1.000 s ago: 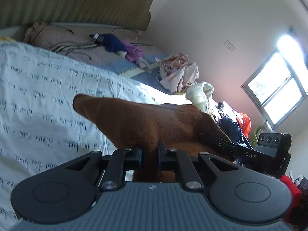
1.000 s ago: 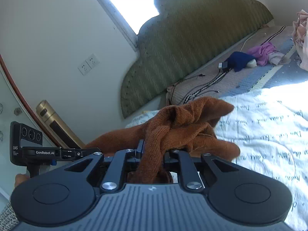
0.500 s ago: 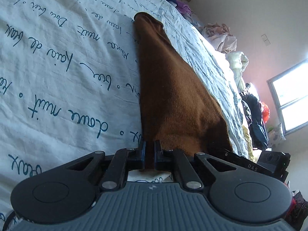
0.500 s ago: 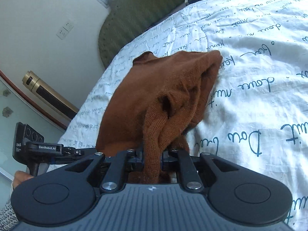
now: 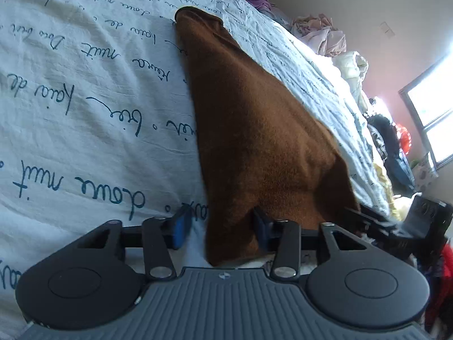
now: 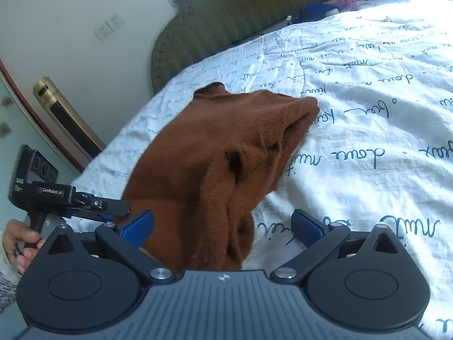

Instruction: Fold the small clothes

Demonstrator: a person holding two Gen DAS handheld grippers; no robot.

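— While both my claws are letting go, what should I watch for?

— Let the cloth settle before you back off. My left claw [image 5: 219, 228] is opening, with the near edge of the brown garment [image 5: 254, 130] still lying between its blue pads [image 5: 181, 228], which no longer pinch it. My right claw [image 6: 223, 226] is opening too, jaws spread wide, a bunched end of the garment between them but untouched. I'd draw both straight back, low, so nothing snags.

— Where does the garment lie?

— On the bed's white sheet [image 5: 70, 99] with blue script, running from the lower centre of the left view to the upper centre.

— How does it look?

— Fuzzy, rust-brown knit. Smooth and tapering in the left view; in the right view, rumpled with a dark fold at centre. That lump probably needs flattening.
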